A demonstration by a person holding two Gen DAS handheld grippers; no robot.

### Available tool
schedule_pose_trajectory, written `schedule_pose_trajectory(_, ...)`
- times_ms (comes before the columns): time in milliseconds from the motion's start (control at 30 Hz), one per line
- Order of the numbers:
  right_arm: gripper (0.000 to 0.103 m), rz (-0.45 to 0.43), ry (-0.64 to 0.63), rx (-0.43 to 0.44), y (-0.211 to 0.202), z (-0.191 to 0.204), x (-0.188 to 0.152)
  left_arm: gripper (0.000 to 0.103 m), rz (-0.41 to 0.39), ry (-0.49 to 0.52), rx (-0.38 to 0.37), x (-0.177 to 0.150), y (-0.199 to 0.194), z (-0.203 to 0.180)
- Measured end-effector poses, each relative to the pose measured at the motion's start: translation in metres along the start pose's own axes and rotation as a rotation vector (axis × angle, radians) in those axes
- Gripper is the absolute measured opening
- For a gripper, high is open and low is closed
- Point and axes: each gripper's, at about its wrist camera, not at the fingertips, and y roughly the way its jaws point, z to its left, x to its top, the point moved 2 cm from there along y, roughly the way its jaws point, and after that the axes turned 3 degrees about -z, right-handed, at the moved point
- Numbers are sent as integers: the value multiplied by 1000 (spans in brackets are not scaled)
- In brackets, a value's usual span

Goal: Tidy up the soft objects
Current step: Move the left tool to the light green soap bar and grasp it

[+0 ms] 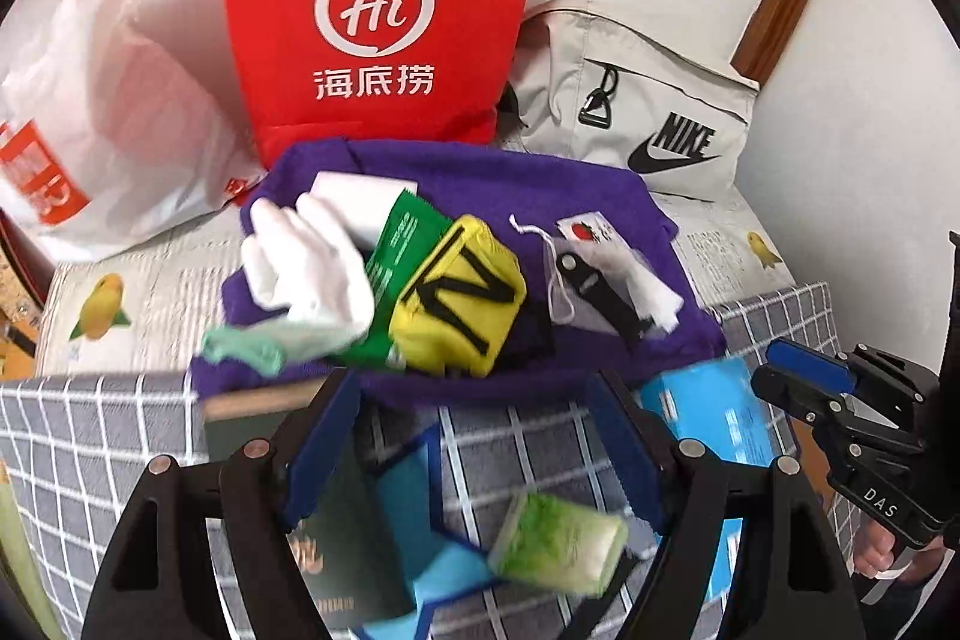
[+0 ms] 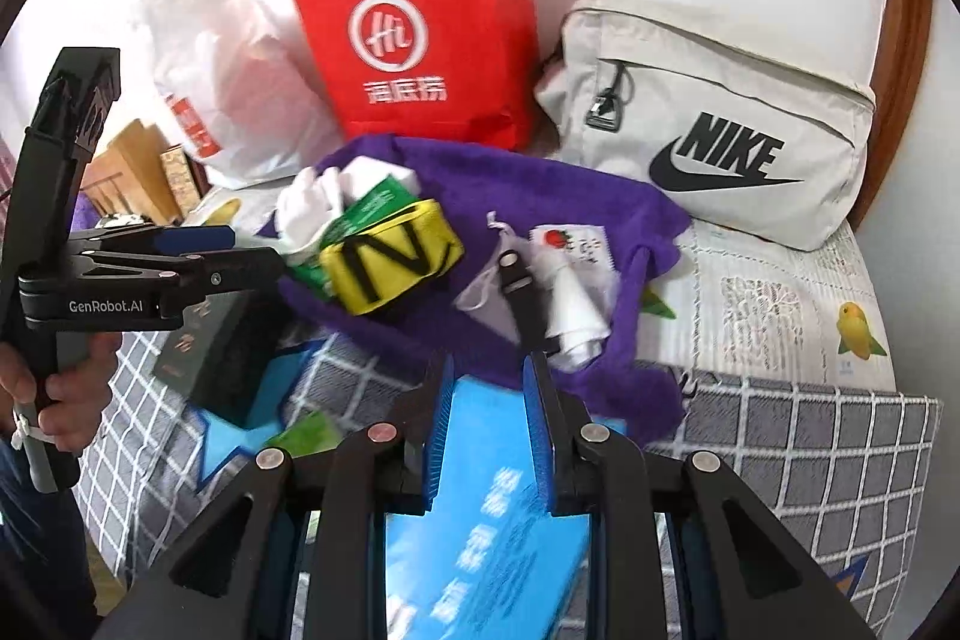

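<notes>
Grippers first. From my left wrist, my left gripper (image 1: 474,436) is wide open with nothing pinched. A green sponge (image 1: 558,544) lies on the checked cloth (image 1: 90,430) under its jaws. Just ahead sits a purple towel (image 1: 540,196) with a white glove (image 1: 306,262) and a yellow pouch (image 1: 462,298) on top.

From my right wrist, my right gripper (image 2: 486,424) is nearly closed, and I cannot tell if it squeezes the blue packet (image 2: 486,538) below. The towel lies just ahead, a red bag (image 2: 420,34) behind it.
</notes>
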Motion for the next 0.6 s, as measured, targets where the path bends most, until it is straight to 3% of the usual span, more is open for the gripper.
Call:
schedule_pose_trajectory(267,28,-19,6,-7,-27,15,-31,77,7,43,-17,-50,-19,-18)
schedule_pose_trajectory(600,32,-43,104,-75,-55,-18,-81,78,50,178,-35,-104,-1,-60)
